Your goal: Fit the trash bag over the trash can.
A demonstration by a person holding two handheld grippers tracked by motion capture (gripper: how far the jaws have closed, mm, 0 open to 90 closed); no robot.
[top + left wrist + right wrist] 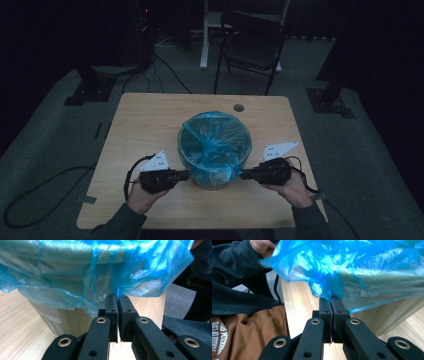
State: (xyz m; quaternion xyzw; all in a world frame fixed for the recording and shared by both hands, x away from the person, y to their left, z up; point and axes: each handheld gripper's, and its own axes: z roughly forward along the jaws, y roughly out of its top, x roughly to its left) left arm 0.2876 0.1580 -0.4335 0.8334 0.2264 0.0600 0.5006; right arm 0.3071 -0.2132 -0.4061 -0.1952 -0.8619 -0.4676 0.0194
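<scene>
Dark floor and a black folding chair (252, 42) lie beyond the pale wooden tabletop (145, 120). At the left, the left tongs (188, 174) are closed on the hanging hem of the thin blue plastic bag (215, 137). That bag lines a round tan bin (212, 180) standing upright at the tabletop's middle, long axis vertical, mouth upward. At the right, the right tongs (243, 175) pinch the opposite hem, jaws together. Pulling down unevenly could tear the film or tip the bin; a slipping pinch would let the hem ride up.
</scene>
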